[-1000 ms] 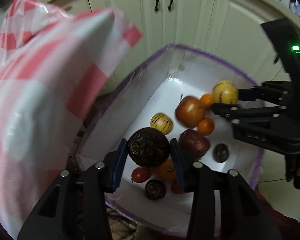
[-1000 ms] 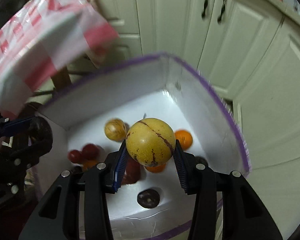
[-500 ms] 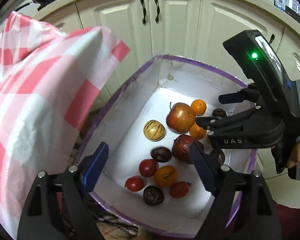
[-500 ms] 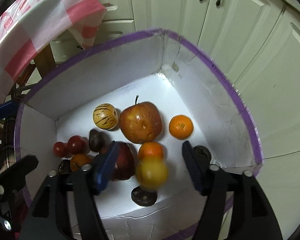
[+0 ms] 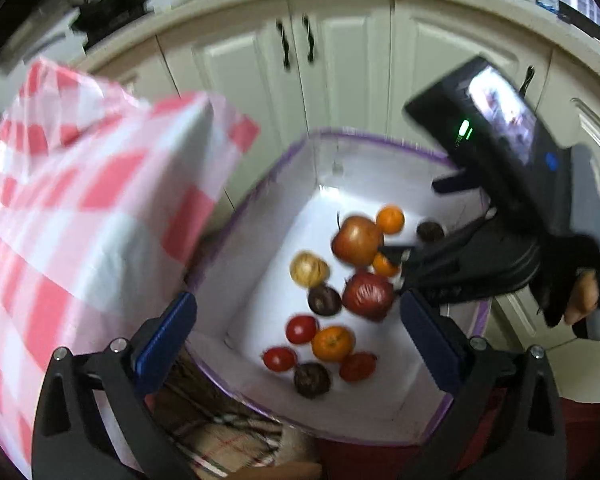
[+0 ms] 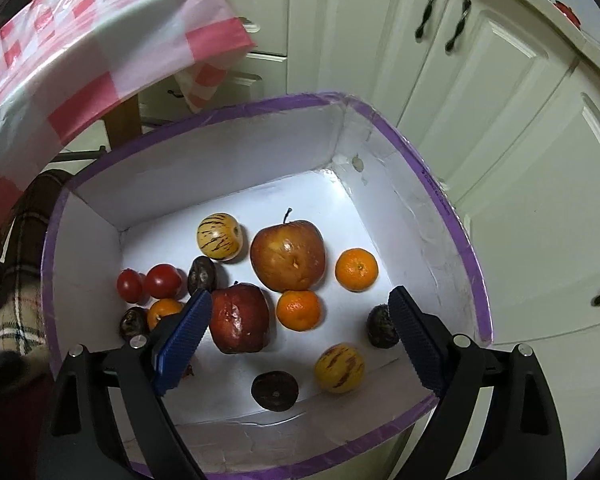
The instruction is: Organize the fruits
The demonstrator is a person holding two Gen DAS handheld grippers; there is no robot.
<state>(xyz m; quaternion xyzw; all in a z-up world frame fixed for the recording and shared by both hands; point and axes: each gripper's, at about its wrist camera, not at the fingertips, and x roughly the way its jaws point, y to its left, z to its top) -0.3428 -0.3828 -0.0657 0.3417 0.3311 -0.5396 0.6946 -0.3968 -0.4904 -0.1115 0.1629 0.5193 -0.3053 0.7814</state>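
Observation:
A white box with a purple rim (image 6: 440,200) (image 5: 380,145) holds the fruit. In the right wrist view a large red-yellow apple (image 6: 287,254), a dark red apple (image 6: 240,318), two striped yellow fruits (image 6: 219,236) (image 6: 339,367), oranges (image 6: 356,264), tomatoes (image 6: 163,280) and dark round fruits (image 6: 275,390) lie on its floor. My right gripper (image 6: 300,336) hangs open above them, holding nothing. My left gripper (image 5: 298,336) is open and bare over the box's near side. The right gripper (image 5: 398,266) shows there, over the box's right side.
A pink-and-white checked cloth (image 5: 80,220) (image 6: 80,48) hangs over a table edge left of the box. White cabinet doors (image 6: 500,100) stand close behind and to the right. Plaid fabric (image 6: 16,300) lies at the lower left. A gloved hand (image 5: 580,292) holds the right gripper.
Both grippers opened: the left let go of a dark round fruit and the right of a striped yellow fruit, which now lie in the box. Both have pulled back and up.

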